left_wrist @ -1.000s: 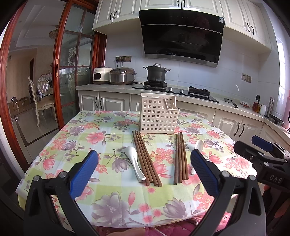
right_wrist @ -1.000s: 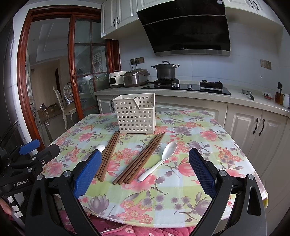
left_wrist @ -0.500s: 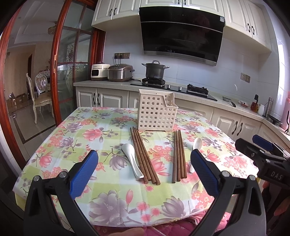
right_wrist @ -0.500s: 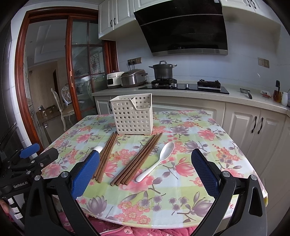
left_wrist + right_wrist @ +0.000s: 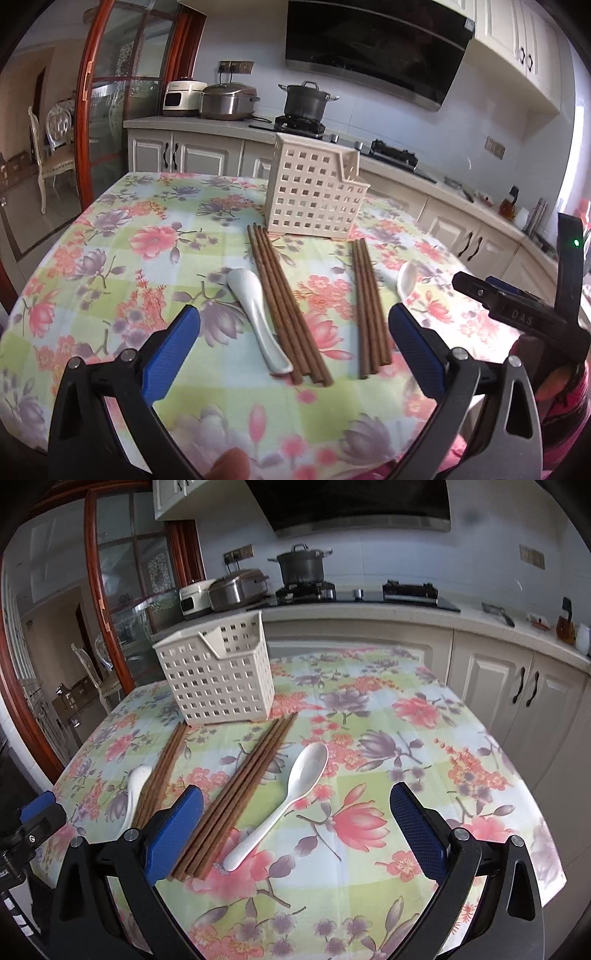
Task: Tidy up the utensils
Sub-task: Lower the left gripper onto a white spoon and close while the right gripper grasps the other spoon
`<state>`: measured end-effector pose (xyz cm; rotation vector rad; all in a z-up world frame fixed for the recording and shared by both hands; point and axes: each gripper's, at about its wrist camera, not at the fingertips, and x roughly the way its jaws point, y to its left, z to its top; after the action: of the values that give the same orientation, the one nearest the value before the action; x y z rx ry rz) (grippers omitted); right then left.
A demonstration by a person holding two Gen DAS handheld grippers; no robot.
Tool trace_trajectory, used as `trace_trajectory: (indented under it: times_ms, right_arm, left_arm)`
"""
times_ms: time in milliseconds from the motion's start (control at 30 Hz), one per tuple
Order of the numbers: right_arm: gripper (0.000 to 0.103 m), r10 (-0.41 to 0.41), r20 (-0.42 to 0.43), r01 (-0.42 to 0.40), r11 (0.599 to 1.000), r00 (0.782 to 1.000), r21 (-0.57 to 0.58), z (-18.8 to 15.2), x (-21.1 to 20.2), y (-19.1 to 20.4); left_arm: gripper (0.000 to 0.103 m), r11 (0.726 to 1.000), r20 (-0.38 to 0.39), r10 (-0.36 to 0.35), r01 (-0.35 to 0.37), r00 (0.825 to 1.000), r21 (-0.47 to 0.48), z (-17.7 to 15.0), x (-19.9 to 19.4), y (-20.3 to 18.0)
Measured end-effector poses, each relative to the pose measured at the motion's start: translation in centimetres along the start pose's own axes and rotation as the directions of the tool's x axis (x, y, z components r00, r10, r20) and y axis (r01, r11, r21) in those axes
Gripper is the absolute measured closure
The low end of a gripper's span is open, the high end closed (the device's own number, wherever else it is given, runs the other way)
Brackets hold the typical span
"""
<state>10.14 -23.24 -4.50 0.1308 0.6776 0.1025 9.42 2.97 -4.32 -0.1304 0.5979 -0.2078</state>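
The left claw (image 5: 294,354) gapes wide with nothing between its blue pads, hovering above the near edge of a round desk (image 5: 110,258) covered in a floral cloth. Between its fingers lie a white ceramic spoon (image 5: 255,314) and, just beside it, a bundle of brown wooden chopsticks (image 5: 286,306). The right claw (image 5: 296,832) is also spread wide and holds nothing, above a second bundle of brown chopsticks (image 5: 240,797) and a second white spoon (image 5: 286,797) lying apart from it. Beyond both bundles stands an upright cream perforated plastic utensil basket (image 5: 218,675), near the chopstick tips. Behind it, a dark lidded pot (image 5: 306,99) sits on the stove.
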Motion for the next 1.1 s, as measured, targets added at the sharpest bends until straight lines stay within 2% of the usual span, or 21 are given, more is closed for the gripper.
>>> trace_trajectory:
  times_ms: [133,267,467,633,767,900,967,1100]
  right_arm:
    - [0.022,0.001,-0.118,0.004,0.999,0.993,0.045,-0.2,3.6,-0.6]
    - [0.028,-0.024,-0.154,0.031,0.998,0.988,0.047,-0.3,5.6,-0.3]
    - [0.037,-0.031,-0.227,0.046,0.997,0.973,0.062,0.2,8.7,-0.1]
    - [0.042,-0.049,-0.236,0.067,0.996,0.971,0.066,0.9,10.0,-0.1]
    - [0.046,-0.050,-0.243,0.068,0.996,0.969,0.065,1.5,10.6,0.1]
    - [0.047,-0.045,-0.239,0.061,0.996,0.970,0.059,1.7,11.0,0.4]
    - [0.047,-0.044,-0.236,0.059,0.997,0.971,0.057,1.7,11.0,0.5]
    - [0.053,-0.050,-0.232,0.064,0.997,0.971,0.051,1.8,11.1,0.5]
  left_arm:
    - [0.005,0.999,-0.071,0.046,-0.044,0.996,0.023,0.7,2.5,1.1]
    - [0.005,0.992,-0.082,0.119,-0.116,0.989,0.046,1.2,4.4,1.7]
    - [0.005,0.989,-0.199,0.126,-0.139,0.972,-0.057,1.4,7.1,3.5]
    - [0.006,0.980,-0.269,0.146,-0.177,0.952,-0.094,1.4,9.1,4.0]
    - [0.024,0.964,-0.308,0.207,-0.247,0.928,-0.095,1.8,10.5,4.1]
    - [0.028,0.959,-0.334,0.203,-0.255,0.921,-0.120,2.2,11.7,4.3]
    - [0.036,0.957,-0.338,0.207,-0.262,0.918,-0.127,2.4,12.1,4.4]
    - [0.043,0.949,-0.338,0.235,-0.289,0.912,-0.122,3.0,13.0,4.3]
